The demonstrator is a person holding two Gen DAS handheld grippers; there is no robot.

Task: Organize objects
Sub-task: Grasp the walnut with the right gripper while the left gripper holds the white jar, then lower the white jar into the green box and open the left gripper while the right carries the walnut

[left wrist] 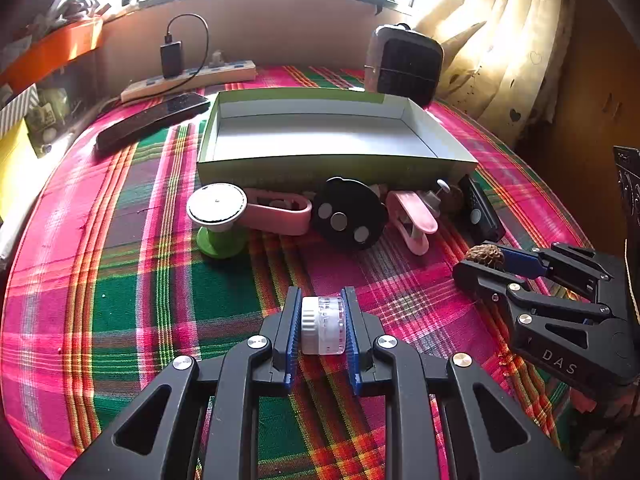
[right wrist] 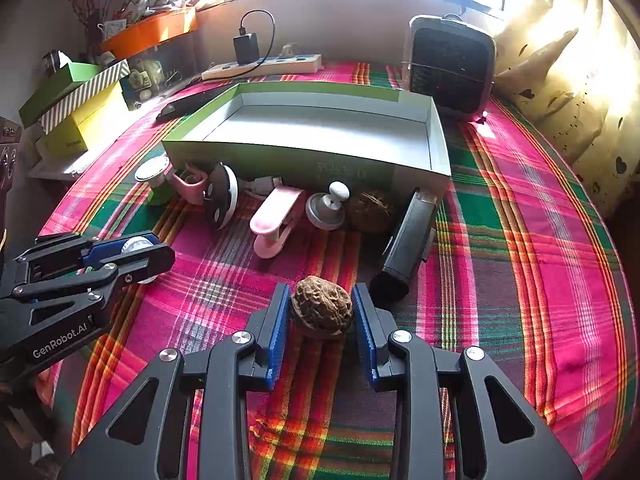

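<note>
Left gripper [left wrist: 323, 326]: pinched a small clear jar [left wrist: 323, 325] low over the cloth.
Right gripper [right wrist: 322, 312]: jaws flanked a walnut [right wrist: 321, 310]; whether the pads pressed it, I could not tell.
Row beyond: pink clips [left wrist: 412, 216], black disc [left wrist: 347, 218], green-based stand [left wrist: 218, 216], second walnut [right wrist: 370, 210] lay unsorted against the box.
Box [left wrist: 336, 168]: empty inside.
Progress: apparently just begun.
</note>
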